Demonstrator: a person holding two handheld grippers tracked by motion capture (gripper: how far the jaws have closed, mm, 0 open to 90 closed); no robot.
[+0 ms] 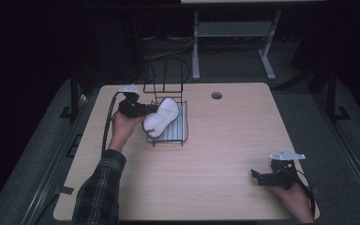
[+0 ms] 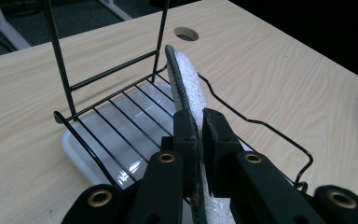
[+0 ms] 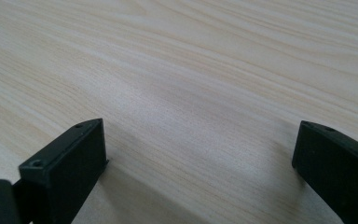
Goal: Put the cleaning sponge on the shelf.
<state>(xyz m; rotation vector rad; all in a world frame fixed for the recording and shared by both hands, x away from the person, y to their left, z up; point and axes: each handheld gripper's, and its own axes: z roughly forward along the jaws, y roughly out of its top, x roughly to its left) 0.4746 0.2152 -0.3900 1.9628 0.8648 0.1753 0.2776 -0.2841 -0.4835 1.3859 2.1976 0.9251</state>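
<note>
A white padded insole with a dark edge [image 1: 161,117] [image 2: 186,84] hangs over a black wire rack [image 1: 178,101] [image 2: 121,100] at the table's back left. My left gripper [image 1: 146,110] [image 2: 200,126] is shut on the insole's near end and holds it on edge above the rack's white drip tray [image 1: 176,129] [image 2: 81,149]. At the table's front right, my right gripper [image 1: 255,176] [image 3: 200,149] rests low over the bare wood. Its jaws stand wide apart with nothing between them.
The light wooden table [image 1: 225,140] has a round cable hole [image 1: 216,95] [image 2: 186,33] behind the rack. The rack's tall wire back [image 1: 164,75] rises at its far side. A grey desk frame [image 1: 234,33] stands on the floor beyond the table.
</note>
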